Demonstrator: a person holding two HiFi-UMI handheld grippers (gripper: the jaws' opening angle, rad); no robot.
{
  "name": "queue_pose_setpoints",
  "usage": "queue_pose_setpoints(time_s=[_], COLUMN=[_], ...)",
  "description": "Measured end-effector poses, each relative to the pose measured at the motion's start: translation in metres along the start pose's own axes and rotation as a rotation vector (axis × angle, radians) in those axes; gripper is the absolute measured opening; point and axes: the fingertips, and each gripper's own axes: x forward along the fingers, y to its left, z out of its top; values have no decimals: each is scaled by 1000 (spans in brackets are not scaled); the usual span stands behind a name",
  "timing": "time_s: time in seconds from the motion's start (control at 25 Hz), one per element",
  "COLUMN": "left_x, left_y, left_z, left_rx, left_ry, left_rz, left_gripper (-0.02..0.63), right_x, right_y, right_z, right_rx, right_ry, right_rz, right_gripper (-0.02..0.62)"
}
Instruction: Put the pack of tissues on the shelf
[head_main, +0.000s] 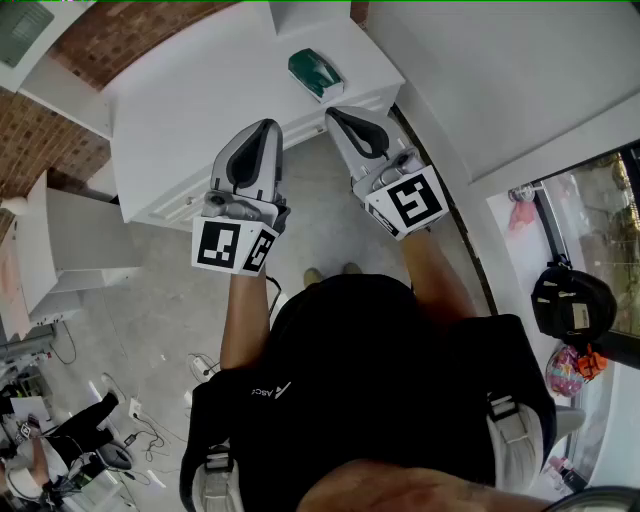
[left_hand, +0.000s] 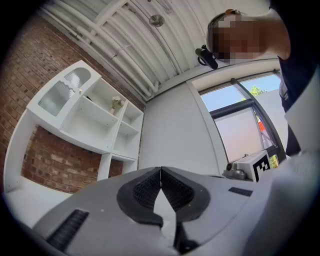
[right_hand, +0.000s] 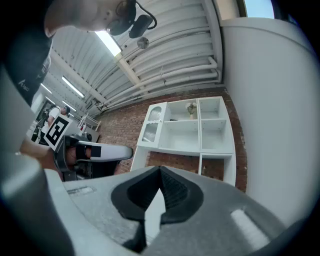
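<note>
- While it only backs the scene, the brick wall (left_hand: 50, 160) is the largest item; no part in the task.
- White shelf unit (right_hand: 192, 125): open compartments, fixed to that wall above the counter. A small flower arrangement (left_hand: 116, 103) stands in one upper compartment. Hazard, as judged: a pack pushed in there could knock it over.
- White counter (head_main: 190, 110): bears the pack near its far right corner.
- Left gripper (head_main: 270, 124): jaws clenched together, nothing between them; held at the counter's front edge.
- Right gripper (head_main: 333, 112): jaws likewise pressed together and empty, tip aimed toward the counter's right end. Hazard, as judged: advanced while closed, it would shove the pack along the counter or off the corner instead of taking it; the jaws must part first.
- Pack of tissues (head_main: 316, 73): green, lying flat on the counter, just beyond the right gripper's tip and slightly to its left, not touching it; farther from the left gripper, ahead and to its right. Neither gripper view shows it. Its soft wrapper may slip from a shallow pinch.
</note>
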Motion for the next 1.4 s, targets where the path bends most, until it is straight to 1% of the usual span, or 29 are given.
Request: queue_pose_setpoints(time_s=[0.16,0.44,0.64,0.76,0.88,1.08,1.28,1.4], left_x=[-4,-5,-8,-10,-10,-5,9,22], left_y=[10,24,38,48,61,79,97,107], left_z=[4,0,-5,-10,-15,-25,-39,-48], left_rx=[-2,-17,-26,-31,-35,-50,-60,-61], left_ry=[-3,-1,-9,-14,-15,-7,6,13], left_rz=[0,-9,-30,-52,-72,-87,-84,-84], left_gripper=[0,0,0,0,0,0,0,-1], right_x=[9,18,28,38,51,70,84,94], right_y=[5,7,8,6,0,-15,-33,-47], right_z=[3,-2,-10,-24,-38,-68,-101,-126], right_rx=[-9,-6,-10,-7,-33,-47,-37,-30], right_ry=[0,7,21,43,77,151,210,248], right_rz=[-5,-16,-56,-85,-109,-136,-150,-163], right_gripper=[0,2,2,2,3,8,51,88])
